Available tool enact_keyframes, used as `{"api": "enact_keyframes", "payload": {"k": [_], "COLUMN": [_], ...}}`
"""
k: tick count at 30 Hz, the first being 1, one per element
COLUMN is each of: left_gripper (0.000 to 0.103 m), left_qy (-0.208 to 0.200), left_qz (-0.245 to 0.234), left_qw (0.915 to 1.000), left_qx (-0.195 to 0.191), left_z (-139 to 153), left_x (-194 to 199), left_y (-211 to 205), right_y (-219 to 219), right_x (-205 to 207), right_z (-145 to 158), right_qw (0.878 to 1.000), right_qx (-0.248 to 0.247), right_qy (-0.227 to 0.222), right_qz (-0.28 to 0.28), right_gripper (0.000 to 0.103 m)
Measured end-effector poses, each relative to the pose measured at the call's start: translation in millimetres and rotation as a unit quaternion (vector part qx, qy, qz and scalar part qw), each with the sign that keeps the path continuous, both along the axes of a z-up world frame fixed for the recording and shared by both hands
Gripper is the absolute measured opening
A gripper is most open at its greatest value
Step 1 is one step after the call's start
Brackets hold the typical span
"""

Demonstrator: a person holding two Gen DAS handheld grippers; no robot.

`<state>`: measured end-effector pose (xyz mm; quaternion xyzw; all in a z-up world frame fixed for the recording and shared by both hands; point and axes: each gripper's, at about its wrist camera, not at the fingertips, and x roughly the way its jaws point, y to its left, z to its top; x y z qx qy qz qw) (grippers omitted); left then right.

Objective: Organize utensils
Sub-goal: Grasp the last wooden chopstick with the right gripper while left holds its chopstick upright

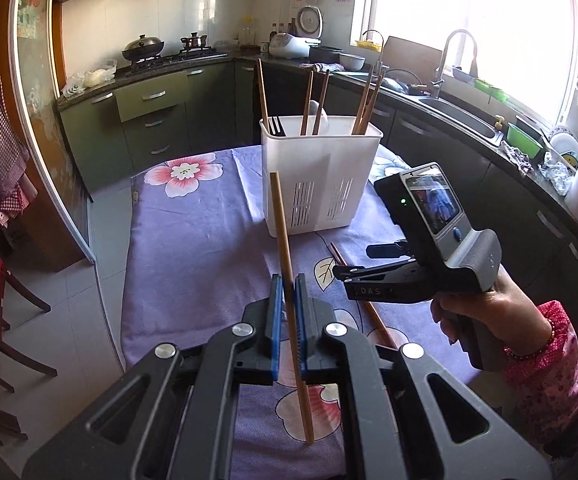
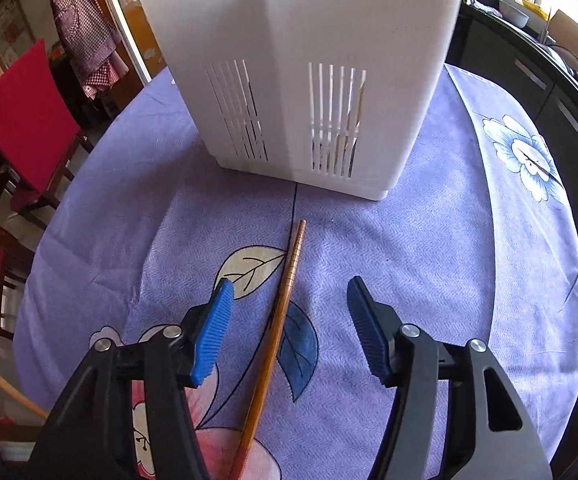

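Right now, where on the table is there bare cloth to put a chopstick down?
Bare cloth lies left of the white basket, out to the table's left edge. More lies right of the basket, near the blue flower. In front of the basket it is crowded: a dark chopstick lies there, with the right gripper open over it.

A white plastic utensil holder (image 1: 321, 176) with slotted sides stands upright on the table, holding several brown chopsticks (image 1: 363, 100) and a dark fork (image 1: 277, 126). One pale chopstick (image 1: 289, 280) is raised nearly upright. A reddish-brown chopstick (image 2: 279, 320) lies flat before the holder.
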<state>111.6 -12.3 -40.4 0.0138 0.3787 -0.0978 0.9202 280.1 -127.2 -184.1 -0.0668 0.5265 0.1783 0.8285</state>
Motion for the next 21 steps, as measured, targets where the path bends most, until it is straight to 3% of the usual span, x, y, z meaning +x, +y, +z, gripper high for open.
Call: {"api": "enact_keyframes", "payload": {"k": [8,12,15,21], "left_gripper": [0.006,0.006,0.006,0.007], "left_qy": [-0.001,-0.001,-0.002,-0.003], "left_qz": [0.000,0.001,0.001,0.001], "left_qw": [1.0000,1.0000,1.0000,1.0000], "left_qx": [-0.002,-0.002,-0.001,0.001], "left_z": [0,0,1,1], "left_x": [-1,-1,-2,-4], "left_y": [2,3,3,6], "right_y": [16,19,23,25], "right_x": [-3,-1,1,-3], "right_z": [-12,-12,-11,-6], "right_qw": [0.999,0.999,0.999,1.000], "right_qx": [-0.029,-0.028,-0.025,-0.011], "right_qy": [0.005,0.005,0.008,-0.001], "right_qz": [0.013,0.016,0.018,0.015], "right_gripper": [0.041,0.027,0.008,0.007]}}
